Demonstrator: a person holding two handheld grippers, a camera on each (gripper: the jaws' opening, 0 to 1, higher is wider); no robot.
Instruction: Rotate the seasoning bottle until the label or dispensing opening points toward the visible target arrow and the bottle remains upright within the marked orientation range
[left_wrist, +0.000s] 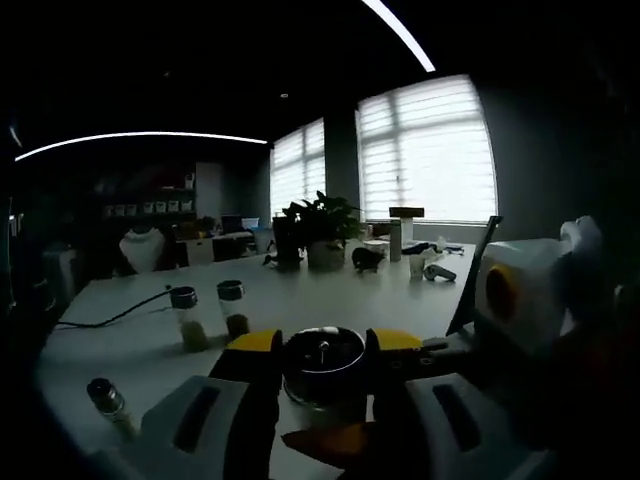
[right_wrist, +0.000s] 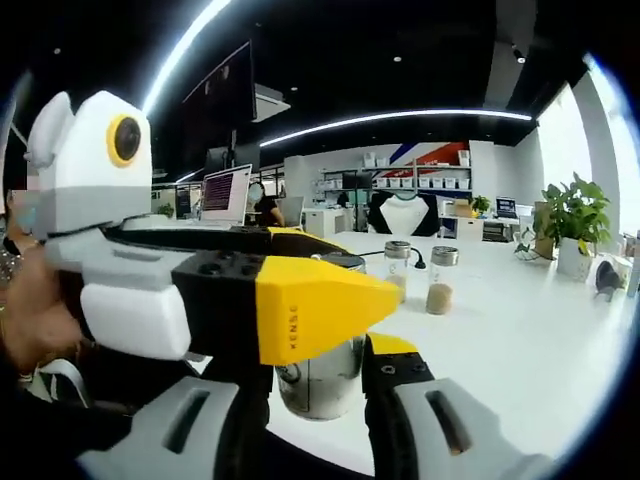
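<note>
**Seasoning bottle clamped between both claws on an office surface**

A long white surface runs through a dim office with blinded windows and shelving along the far wall. Close to the cameras stands the seasoning bottle, a round jar with a dark lid, seen from above in the left gripper view and as a shiny metal-looking body in the right gripper view; what it holds cannot be made out. The left claw sits with its yellow-tipped jaws pressed against either side of the lid. The right claw is clamped on the jar's lower body, its jaws close around it, and the left claw's yellow jaw crosses in front, hiding the jar's top.

Farther back stand two small glass jars with metal caps, each with brownish seasoning in the bottom. Another small bottle stands near the surface's edge. A potted plant stands well beyond, near the windows.
</note>
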